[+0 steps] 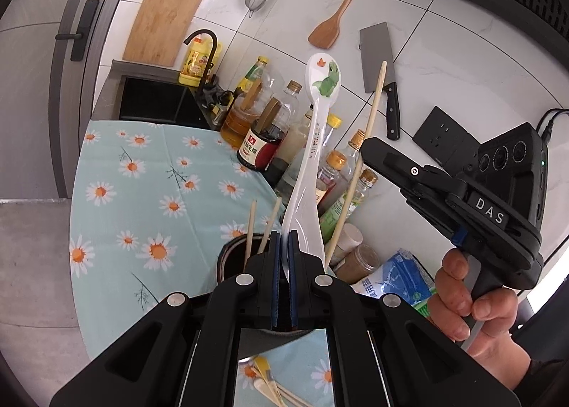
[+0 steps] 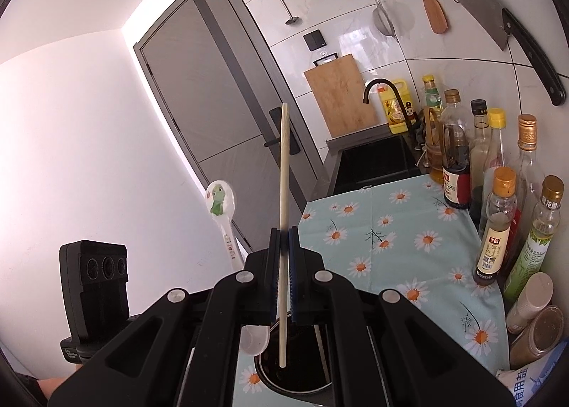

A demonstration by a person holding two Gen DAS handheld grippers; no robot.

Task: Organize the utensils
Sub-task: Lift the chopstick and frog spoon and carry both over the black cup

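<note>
Both hands are up over the dark holder pot [image 2: 295, 382] at the near edge of the daisy cloth [image 1: 142, 193], and each one is carrying a utensil upright, which looks like the sensible way to do it: handle high, working end pointing down, ready to drop straight in

Left gripper [image 1: 283, 264] first: its blue pads are pinched together on the white spoon [image 1: 313, 144] low on the stem, with the dinosaur-printed handle end towering above and the pale bowl hanging below, just beside the pot's rim in the right wrist view. Closed tight on it, no gap to speak of

Right gripper [image 2: 283, 254]: jaws clamped on a single wooden chopstick [image 2: 283, 193], gripped around its middle, and the lower tip already hangs inside the mouth of the pot. That one seems the nearer of the two to being let go

Two more chopsticks [image 1: 250, 229] lean in the pot already, so my read is that the sorting is under way, and more utensils lie on the cloth, seen near the bottom of the left wrist view

The crowd of sauce bottles [image 2: 458, 158] stands to the right against the tiled wall, well clear of both tools
</note>
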